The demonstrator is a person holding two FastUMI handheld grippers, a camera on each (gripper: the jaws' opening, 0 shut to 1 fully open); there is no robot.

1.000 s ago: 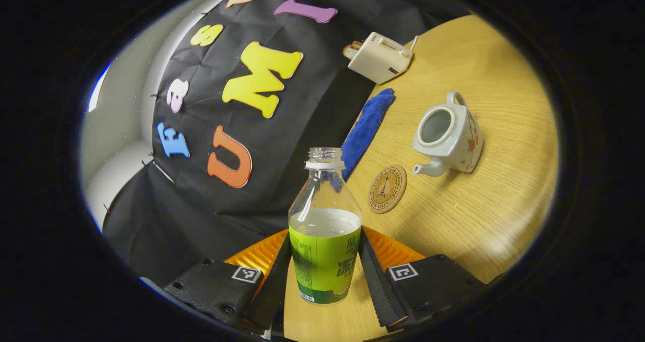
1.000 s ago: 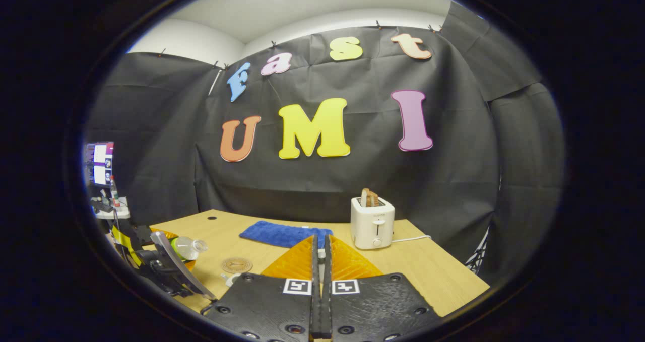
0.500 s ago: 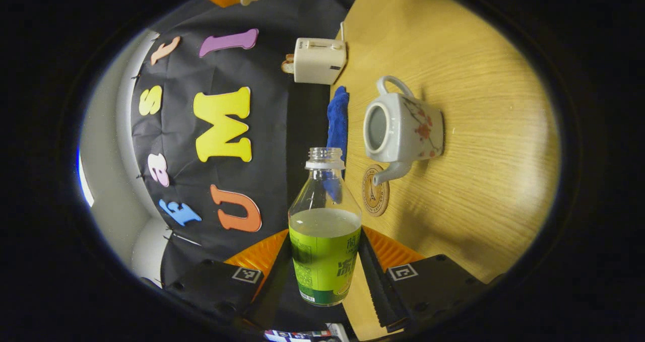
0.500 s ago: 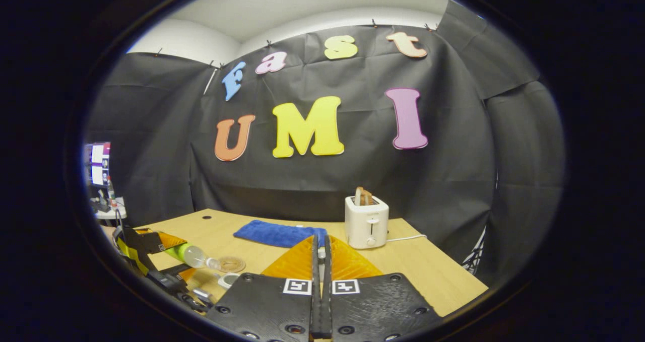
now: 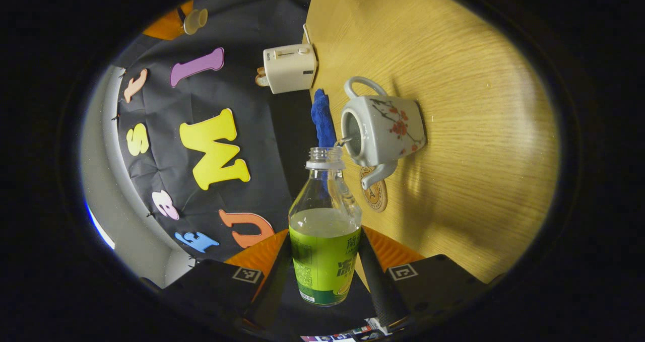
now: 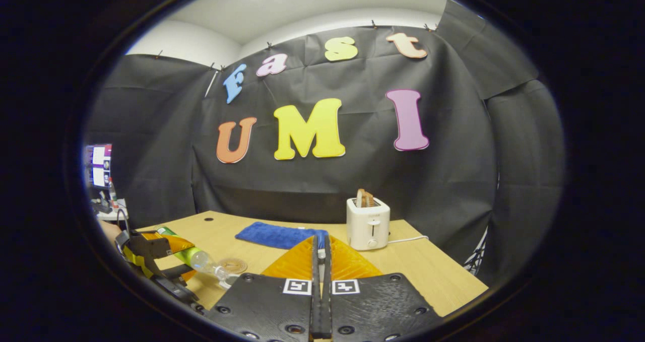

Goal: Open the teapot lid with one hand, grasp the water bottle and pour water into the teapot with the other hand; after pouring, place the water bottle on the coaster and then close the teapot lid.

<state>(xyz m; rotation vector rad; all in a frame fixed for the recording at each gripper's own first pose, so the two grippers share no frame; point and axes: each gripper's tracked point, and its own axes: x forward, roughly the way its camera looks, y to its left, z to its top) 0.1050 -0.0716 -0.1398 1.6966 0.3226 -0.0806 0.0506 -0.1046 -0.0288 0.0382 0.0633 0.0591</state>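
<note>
The left gripper (image 5: 322, 276) clamps the water bottle (image 5: 325, 231), its mouth tipped at the open teapot (image 5: 381, 130) rim above the coaster (image 5: 375, 197), while the right gripper (image 6: 321, 261), fingers pressed together, hangs over bare table (image 6: 428, 271).

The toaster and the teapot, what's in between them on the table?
A blue cloth lies between the toaster and the teapot, on the table; the left gripper view shows it.

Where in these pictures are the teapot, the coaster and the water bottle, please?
teapot (image 5: 390, 130), left gripper view, on its flowered side wall.
coaster (image 5: 377, 197), left gripper view, on its printed face below the spout.
water bottle (image 5: 325, 259), left gripper view, on its label.
</note>
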